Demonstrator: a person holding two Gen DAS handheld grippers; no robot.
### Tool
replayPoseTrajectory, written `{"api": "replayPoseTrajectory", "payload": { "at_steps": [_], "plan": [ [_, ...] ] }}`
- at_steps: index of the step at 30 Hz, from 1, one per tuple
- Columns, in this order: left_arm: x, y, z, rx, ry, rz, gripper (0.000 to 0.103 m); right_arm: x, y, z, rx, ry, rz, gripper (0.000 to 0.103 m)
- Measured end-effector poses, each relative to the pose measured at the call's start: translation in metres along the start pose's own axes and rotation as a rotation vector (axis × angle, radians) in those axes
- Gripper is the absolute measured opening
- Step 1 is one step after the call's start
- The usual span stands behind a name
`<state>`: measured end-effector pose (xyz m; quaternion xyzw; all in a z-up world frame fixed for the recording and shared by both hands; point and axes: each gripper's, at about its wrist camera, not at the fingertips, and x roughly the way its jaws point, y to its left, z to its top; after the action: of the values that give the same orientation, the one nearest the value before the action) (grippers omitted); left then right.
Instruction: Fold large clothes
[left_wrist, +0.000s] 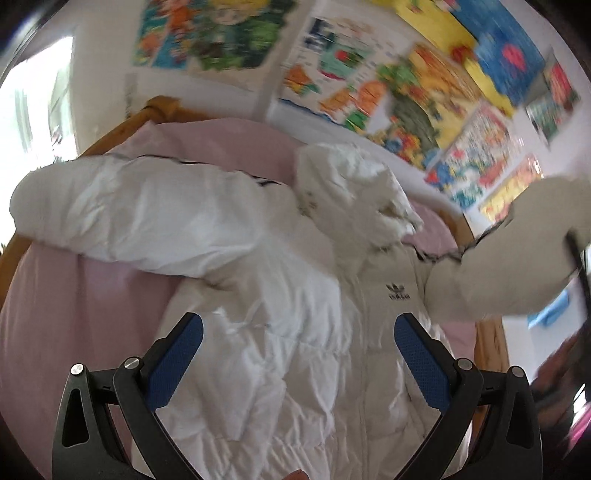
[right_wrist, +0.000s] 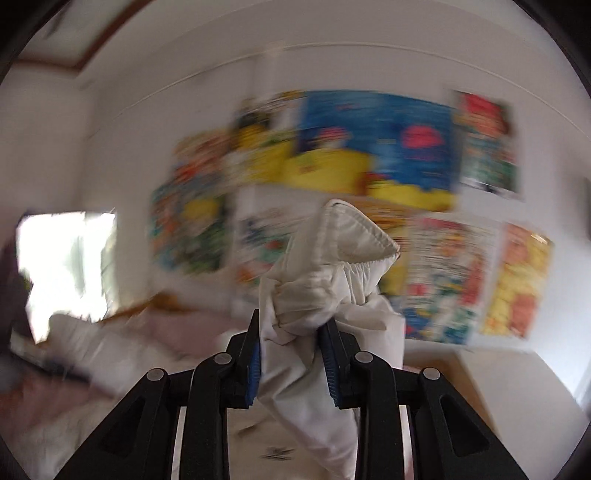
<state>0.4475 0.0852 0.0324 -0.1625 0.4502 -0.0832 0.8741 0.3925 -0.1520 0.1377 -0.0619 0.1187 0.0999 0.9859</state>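
A white puffer jacket (left_wrist: 280, 332) with a black trefoil logo lies front up on a pink bed sheet (left_wrist: 55, 314). Its one sleeve (left_wrist: 122, 214) stretches to the left and its hood (left_wrist: 347, 184) is bunched at the top. My left gripper (left_wrist: 297, 332) is open and empty just above the jacket's body. My right gripper (right_wrist: 291, 347) is shut on the other sleeve (right_wrist: 332, 266), near its elastic cuff, and holds it raised in the air. That raised sleeve also shows in the left wrist view (left_wrist: 517, 251) at the right.
A wooden bed frame (left_wrist: 122, 125) runs round the mattress. The wall behind carries several bright posters (left_wrist: 424, 92). A bright window (right_wrist: 66, 266) is at the left. The right wrist view is blurred by motion.
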Motion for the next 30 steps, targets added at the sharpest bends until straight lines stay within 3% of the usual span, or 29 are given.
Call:
{"api": "replayPoseTrajectory", "payload": {
  "at_steps": [3,5,8,11,14,17,20,25,26,28,30],
  "plan": [
    [-0.007,0.029,0.001,-0.062,-0.028,-0.008,0.102,0.026,0.061,-0.03,-0.095,0.076,0.124,0.035],
    [-0.009,0.045,0.0,-0.089,-0.041,-0.018,0.102,0.046,0.098,-0.057,-0.144,0.166,0.232,0.058],
    [-0.005,0.062,-0.006,-0.116,-0.035,-0.029,0.102,0.061,0.128,-0.086,-0.177,0.253,0.33,0.081],
    [0.002,0.072,-0.014,-0.142,-0.016,-0.042,0.102,0.062,0.136,-0.103,-0.184,0.314,0.421,0.091],
    [0.008,0.074,-0.02,-0.143,0.01,-0.072,0.102,0.041,0.127,-0.112,-0.197,0.332,0.463,0.092],
    [0.015,0.062,-0.03,-0.099,0.034,-0.129,0.102,0.016,0.098,-0.128,-0.188,0.364,0.413,0.095],
    [0.034,0.041,-0.039,-0.036,0.083,-0.179,0.102,0.005,0.066,-0.142,-0.175,0.407,0.26,0.096],
    [0.082,0.018,-0.049,-0.069,0.137,-0.203,0.1,0.009,0.01,-0.158,0.009,0.472,0.059,0.096],
    [0.089,0.015,-0.049,-0.072,0.144,-0.201,0.095,0.011,0.001,-0.159,0.04,0.481,0.041,0.096],
    [0.102,0.007,-0.049,-0.068,0.167,-0.213,0.066,0.013,-0.01,-0.161,0.09,0.495,-0.005,0.096],
    [0.111,0.005,-0.049,-0.07,0.186,-0.215,0.029,0.012,-0.019,-0.162,0.131,0.494,-0.016,0.096]
  ]
}}
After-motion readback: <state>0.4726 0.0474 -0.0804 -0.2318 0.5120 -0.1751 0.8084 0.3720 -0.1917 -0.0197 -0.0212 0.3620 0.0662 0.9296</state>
